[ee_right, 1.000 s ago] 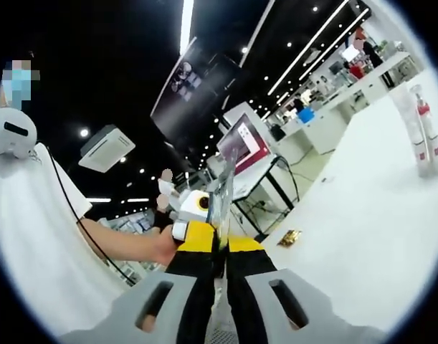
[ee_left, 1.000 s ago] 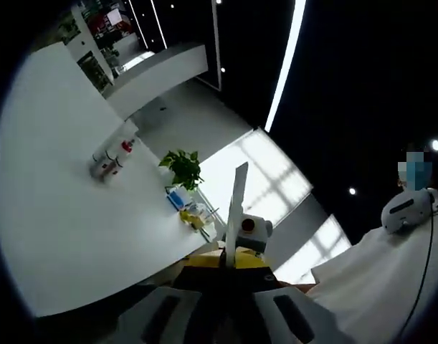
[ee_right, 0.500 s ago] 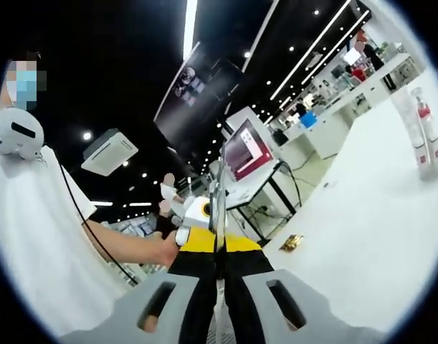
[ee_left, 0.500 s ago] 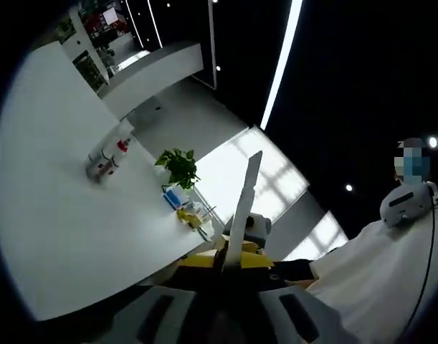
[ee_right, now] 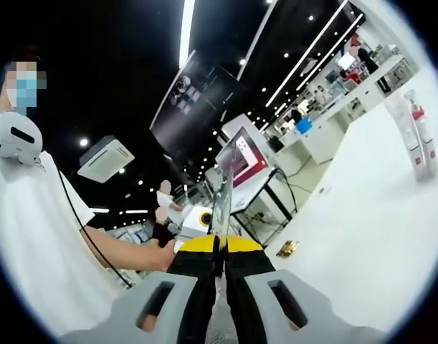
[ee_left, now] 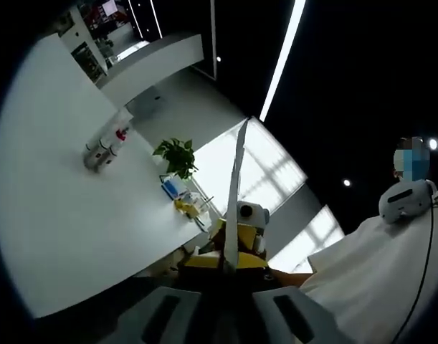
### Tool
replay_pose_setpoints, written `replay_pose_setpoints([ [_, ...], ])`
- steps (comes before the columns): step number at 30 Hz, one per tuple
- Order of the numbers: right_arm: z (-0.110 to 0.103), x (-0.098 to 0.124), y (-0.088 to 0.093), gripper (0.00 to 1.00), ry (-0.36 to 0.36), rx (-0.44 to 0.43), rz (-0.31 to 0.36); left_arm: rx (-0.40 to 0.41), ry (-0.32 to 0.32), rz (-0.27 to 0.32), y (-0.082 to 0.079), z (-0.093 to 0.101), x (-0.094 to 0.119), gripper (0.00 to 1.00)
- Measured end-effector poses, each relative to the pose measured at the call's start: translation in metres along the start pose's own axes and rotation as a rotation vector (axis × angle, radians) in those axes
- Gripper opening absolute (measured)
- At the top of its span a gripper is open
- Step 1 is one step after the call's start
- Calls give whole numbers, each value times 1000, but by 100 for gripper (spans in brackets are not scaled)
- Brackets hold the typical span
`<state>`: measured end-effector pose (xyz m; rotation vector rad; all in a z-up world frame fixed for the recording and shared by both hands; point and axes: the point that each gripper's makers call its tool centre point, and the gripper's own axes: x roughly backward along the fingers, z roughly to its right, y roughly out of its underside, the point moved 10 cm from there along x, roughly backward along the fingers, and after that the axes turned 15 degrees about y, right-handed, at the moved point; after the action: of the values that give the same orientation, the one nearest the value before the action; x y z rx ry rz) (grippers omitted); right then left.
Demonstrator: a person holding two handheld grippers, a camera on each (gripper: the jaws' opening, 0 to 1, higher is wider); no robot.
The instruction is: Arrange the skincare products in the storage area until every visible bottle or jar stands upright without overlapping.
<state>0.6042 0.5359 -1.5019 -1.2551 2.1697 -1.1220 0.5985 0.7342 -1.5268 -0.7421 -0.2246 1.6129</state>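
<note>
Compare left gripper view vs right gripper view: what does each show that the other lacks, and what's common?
Left gripper view alone: a potted plant at the table's edge, with small blue and yellow items beside it.

Right gripper view alone: a monitor on a stand, a small gold item near the table edge, and the person's hand.

Both: the white table, the cluster of bottles on it, the person's white top, each view's jaws together.

The left gripper (ee_left: 229, 269) is raised with its fingers pressed together on a thin flat sheet standing edge-on between them. The right gripper (ee_right: 220, 261) is held up too, its fingers (ee_right: 204, 247) closed on the same kind of thin sheet. Beyond it the person's bare forearm (ee_right: 118, 251) reaches in, the hand (ee_right: 161, 254) wrapped around the other gripper.
</note>
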Motion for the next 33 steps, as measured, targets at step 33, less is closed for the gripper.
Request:
replay_pose_setpoints([
  [33,1,-2,5,5,13,10,-59,34,27,161,-11,1,11,2],
])
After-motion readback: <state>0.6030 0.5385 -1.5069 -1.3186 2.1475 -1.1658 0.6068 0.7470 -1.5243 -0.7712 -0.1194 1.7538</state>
